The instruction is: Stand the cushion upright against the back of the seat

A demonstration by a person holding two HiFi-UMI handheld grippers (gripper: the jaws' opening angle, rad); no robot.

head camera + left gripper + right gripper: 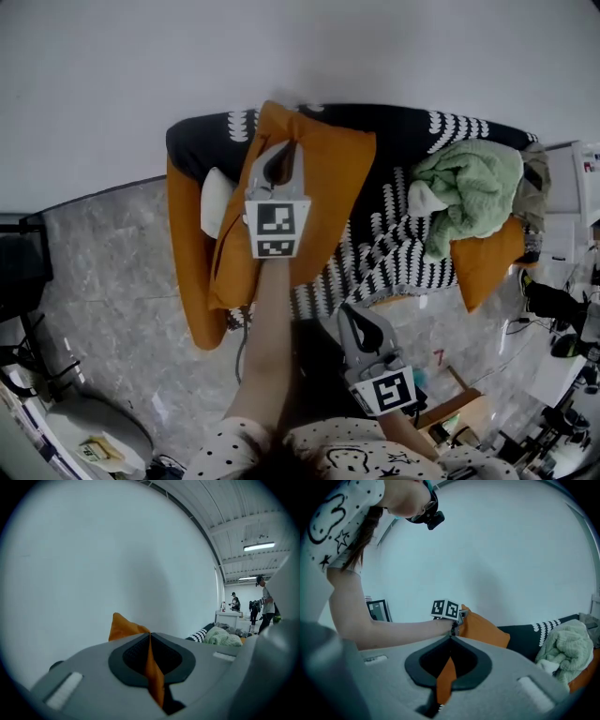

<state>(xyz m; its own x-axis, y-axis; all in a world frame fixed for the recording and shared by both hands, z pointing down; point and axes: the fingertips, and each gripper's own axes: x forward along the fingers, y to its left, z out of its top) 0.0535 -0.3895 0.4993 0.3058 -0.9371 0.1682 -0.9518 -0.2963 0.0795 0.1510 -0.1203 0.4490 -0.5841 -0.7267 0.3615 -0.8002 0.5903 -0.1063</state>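
Cushion (pixel 328 187) pinched at top corner by closed left gripper (pixel 281 161), held raised and tilted over seat (pixel 192 272). Not yet leant on back (pixel 403 122). Right gripper (pixel 353 319) shut, apart from cushion. Left to be done: lowering, standing upright, release.
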